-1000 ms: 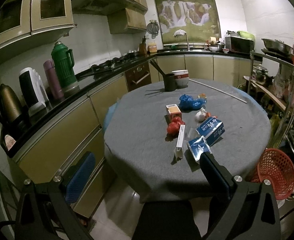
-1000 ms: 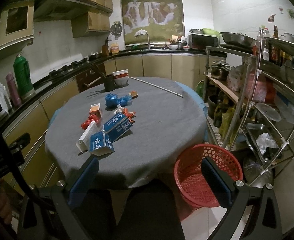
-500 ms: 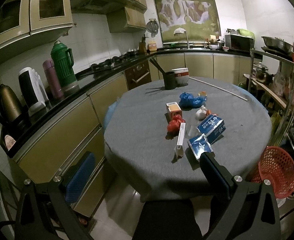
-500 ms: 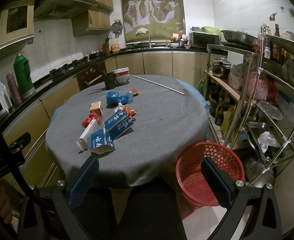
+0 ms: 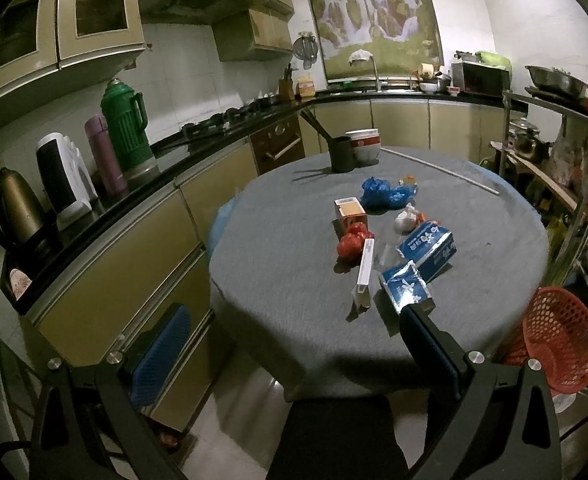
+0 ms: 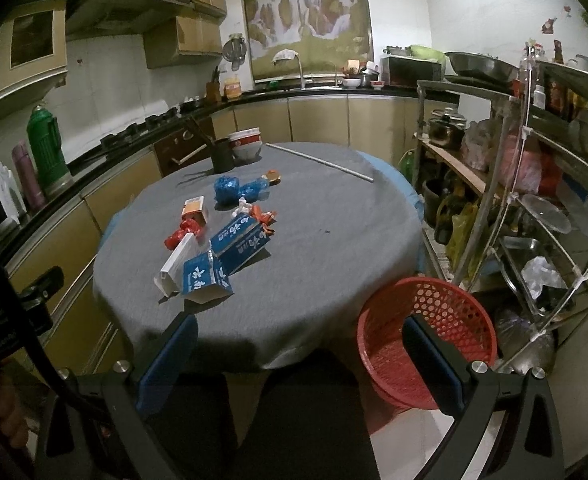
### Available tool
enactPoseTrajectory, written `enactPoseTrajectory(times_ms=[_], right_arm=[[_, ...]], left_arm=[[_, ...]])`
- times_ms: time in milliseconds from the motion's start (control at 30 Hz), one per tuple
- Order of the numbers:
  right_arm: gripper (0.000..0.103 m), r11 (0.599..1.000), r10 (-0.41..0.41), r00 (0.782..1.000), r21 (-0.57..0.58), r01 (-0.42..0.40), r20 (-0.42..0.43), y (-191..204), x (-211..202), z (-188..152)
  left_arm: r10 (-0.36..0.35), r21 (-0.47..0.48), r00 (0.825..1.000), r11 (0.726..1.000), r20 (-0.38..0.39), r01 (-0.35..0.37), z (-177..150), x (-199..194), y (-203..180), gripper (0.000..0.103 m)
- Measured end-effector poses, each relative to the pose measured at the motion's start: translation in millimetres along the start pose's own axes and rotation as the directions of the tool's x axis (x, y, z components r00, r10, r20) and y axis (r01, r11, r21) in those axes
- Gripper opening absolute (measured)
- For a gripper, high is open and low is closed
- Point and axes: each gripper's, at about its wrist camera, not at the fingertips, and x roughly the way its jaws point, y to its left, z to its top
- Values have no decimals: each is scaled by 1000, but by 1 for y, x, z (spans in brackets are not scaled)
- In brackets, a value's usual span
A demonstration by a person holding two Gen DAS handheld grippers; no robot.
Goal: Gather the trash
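Trash lies on the round grey table [image 5: 286,248] [image 6: 333,240]: two blue cartons [image 5: 427,245] [image 6: 206,278], a long white box [image 5: 363,268] [image 6: 176,262], a red crumpled bag [image 5: 351,242] [image 6: 182,232], an orange box [image 5: 349,212] [image 6: 195,208], blue plastic bags [image 5: 385,194] [image 6: 236,190] and a white wad [image 5: 405,218]. A red mesh basket [image 6: 425,332] [image 5: 557,340] stands on the floor at the table's right. My left gripper [image 5: 290,340] is open and empty, short of the table's near edge. My right gripper [image 6: 299,360] is open and empty, above the near edge and basket.
A dark cup with chopsticks [image 5: 339,152] and stacked bowls [image 5: 363,144] stand at the table's far side, with a long white rod [image 5: 441,170]. Counter with thermoses and kettle [image 5: 122,128] runs along the left. A metal rack [image 6: 533,200] stands close on the right.
Both grippers have drifted slightly toward the table; the trash appears a little nearer. Nothing was grasped or moved.
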Motion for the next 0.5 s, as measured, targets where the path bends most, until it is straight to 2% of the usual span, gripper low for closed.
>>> enactPoseTrajectory(times_ms=[233,500], right_arm=[[103,999,10,999,-37,-12,-38,1,25,6],[103,996,68,993,-55,-74,-100,11,67,18]], left_arm=[[26,12,999,1000,-41,-25,1,17,-6,103],[59,6,993,998,-104,-58,4,51,-5,103]])
